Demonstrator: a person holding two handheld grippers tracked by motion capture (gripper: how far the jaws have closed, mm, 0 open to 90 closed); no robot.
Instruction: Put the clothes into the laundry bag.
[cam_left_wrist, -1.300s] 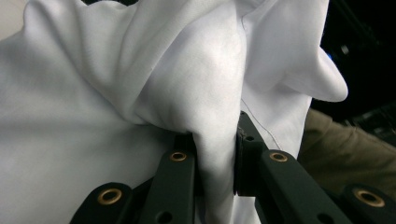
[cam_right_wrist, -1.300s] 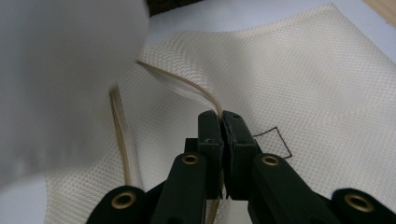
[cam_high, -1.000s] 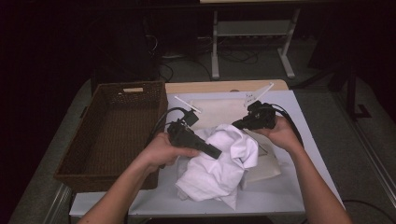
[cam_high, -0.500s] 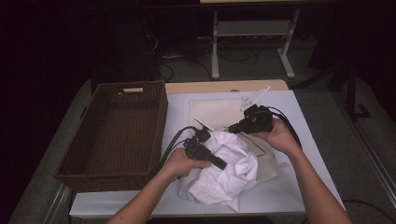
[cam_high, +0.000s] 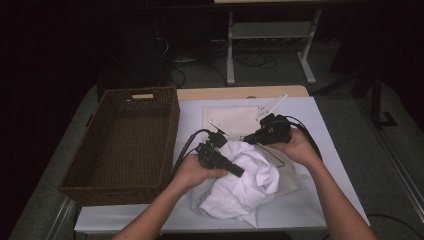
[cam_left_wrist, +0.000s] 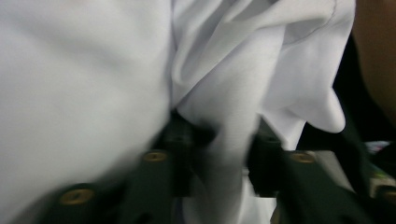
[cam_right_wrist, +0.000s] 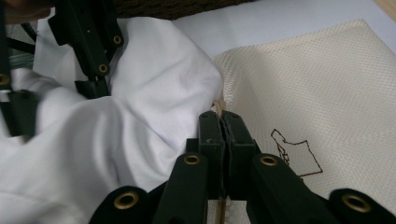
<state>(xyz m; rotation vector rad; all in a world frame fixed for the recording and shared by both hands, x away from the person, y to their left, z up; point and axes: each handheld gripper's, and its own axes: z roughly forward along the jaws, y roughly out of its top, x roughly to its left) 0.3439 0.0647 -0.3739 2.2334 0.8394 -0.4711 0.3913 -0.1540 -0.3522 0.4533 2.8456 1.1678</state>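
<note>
A crumpled white garment (cam_high: 245, 187) lies bunched on the white table cover, over the near part of a cream mesh bag (cam_high: 235, 120). My left gripper (cam_high: 240, 171) is sunk into the top of the bundle. In the left gripper view, its jaws (cam_left_wrist: 222, 154) are closed on a thick fold of the white garment (cam_left_wrist: 84, 84). My right gripper (cam_high: 246, 140) is just behind the bundle. In the right gripper view it (cam_right_wrist: 219, 116) is shut on the edge of the mesh bag (cam_right_wrist: 317, 88), next to the white garment (cam_right_wrist: 154, 93). One left-gripper finger (cam_right_wrist: 95, 51) shows beyond.
A dark wicker basket (cam_high: 125, 145) stands at the left of the table with nothing in it. The white table cover (cam_high: 325, 150) is bare to the right of the hands. Black cables trail from both grippers. Beyond the table are a metal frame and floor cables.
My left hand has moved in from the left toward the middle and pushed the garment's fold further onto the bundle. The right gripper has kept its hold and barely shifted.
</note>
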